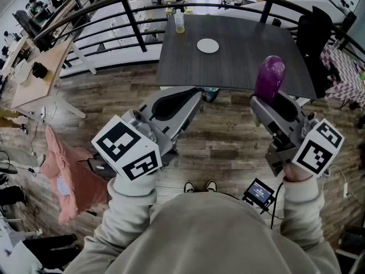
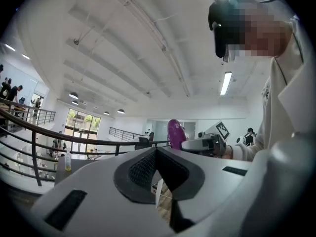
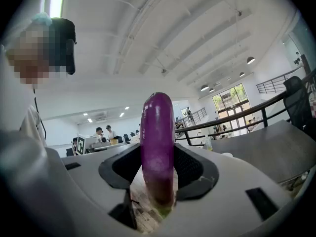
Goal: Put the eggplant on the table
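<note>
A purple eggplant [image 1: 269,76] stands upright in my right gripper [image 1: 268,100], which is shut on its lower part; both hang just before the near edge of the dark grey table [image 1: 239,67]. In the right gripper view the eggplant [image 3: 157,144] fills the gap between the pads, stem end down. My left gripper [image 1: 185,103] is held beside it over the wooden floor, its jaws shut with nothing between them. From the left gripper view the eggplant [image 2: 175,134] and the right gripper [image 2: 205,144] show ahead to the right.
On the table sit a white plate [image 1: 208,45] and a cup of yellow liquid [image 1: 180,23]. A black railing [image 1: 131,16] curves behind it and a black chair [image 1: 315,34] stands at its right. A pink cloth [image 1: 68,176] and a small screen device [image 1: 259,193] lie on the floor.
</note>
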### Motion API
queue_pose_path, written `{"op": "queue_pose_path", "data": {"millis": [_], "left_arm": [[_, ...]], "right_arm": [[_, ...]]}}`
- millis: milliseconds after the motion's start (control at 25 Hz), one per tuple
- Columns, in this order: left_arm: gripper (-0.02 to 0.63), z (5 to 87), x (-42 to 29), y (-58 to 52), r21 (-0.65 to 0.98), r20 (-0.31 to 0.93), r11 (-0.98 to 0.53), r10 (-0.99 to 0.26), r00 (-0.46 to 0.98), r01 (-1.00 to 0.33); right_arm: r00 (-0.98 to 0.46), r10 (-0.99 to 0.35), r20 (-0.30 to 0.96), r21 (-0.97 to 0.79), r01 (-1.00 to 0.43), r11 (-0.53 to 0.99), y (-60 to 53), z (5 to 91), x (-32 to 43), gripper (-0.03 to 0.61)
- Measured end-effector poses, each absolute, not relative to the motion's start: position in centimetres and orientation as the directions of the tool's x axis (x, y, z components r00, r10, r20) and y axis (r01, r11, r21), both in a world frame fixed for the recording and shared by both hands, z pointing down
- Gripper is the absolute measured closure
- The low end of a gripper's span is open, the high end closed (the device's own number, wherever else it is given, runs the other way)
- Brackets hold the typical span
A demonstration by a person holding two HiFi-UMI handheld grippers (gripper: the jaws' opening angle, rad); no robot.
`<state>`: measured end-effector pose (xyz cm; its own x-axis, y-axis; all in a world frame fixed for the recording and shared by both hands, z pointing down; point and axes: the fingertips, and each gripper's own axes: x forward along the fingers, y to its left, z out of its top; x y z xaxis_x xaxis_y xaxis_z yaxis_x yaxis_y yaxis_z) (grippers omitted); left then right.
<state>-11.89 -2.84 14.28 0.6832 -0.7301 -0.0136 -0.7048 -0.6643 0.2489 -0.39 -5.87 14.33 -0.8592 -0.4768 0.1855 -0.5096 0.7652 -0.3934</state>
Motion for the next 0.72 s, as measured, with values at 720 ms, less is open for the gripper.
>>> {"op": "queue_pose_path", "data": {"millis": [720], "left_arm": [[0.607,14.43,-11.96,-3.19,0.251,-0.015,-0.671,-0.723,0.690,-0.698]], "right_arm": [[-0.866,-0.467,0.176,-0.422,-0.495,0.760,-5.90,14.42,-0.63,0.368]]}}
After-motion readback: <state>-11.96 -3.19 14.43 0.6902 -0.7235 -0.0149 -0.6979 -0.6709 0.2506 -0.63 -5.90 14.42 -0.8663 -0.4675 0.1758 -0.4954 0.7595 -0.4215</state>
